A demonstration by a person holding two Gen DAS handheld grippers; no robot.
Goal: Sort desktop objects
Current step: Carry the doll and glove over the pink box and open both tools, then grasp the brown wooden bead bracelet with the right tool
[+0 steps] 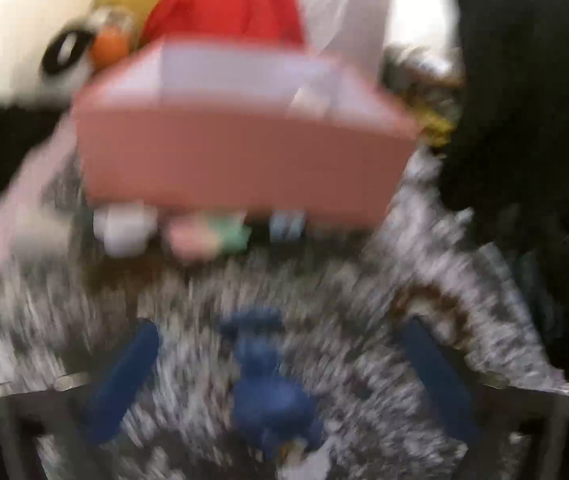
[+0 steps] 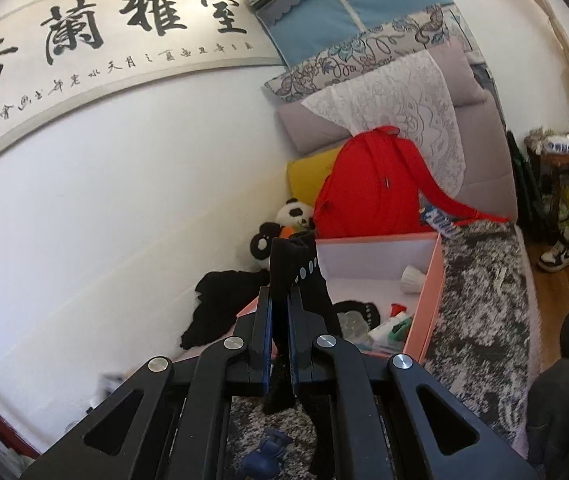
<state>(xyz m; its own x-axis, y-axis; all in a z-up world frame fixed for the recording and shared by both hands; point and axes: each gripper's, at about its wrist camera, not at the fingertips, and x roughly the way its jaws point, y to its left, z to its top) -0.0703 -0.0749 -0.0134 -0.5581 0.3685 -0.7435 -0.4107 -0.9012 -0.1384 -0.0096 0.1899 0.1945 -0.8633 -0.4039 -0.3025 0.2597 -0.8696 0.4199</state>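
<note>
Black fabric is what I've got pinched in the right gripper [image 2: 280,344], its fingers [image 2: 263,344] squeezed together on a dark garment [image 2: 296,268] with a row of pale dots along one edge. It hangs above the near corner of the pink box [image 2: 430,300], which sits on the mottled grey rug [image 2: 480,320]. Inside the box I can make out a white shuttlecock [image 2: 412,278], a clear plastic piece and some red and green bits. More black cloth [image 2: 220,304] lies just beside the box toward the wall.

The left gripper [image 1: 280,364] view is heavily smeared, but its blue fingers [image 1: 124,380] stand well apart with nothing clamped, and a blue toy figure [image 1: 268,384] lies on the rug between them. Small pale items sit against the box's front wall there.

To do this well, I'd guess the move is carrying the garment fully over the box before letting go, so the trailing end doesn't drape over the rim.

Readable writing: the wall scroll [image 2: 116,40] shows big brush characters 室雅蘭香; the smaller column text is too fine to read. A red backpack [image 2: 368,192] and a panda plush [image 2: 284,224] sit behind the box.
</note>
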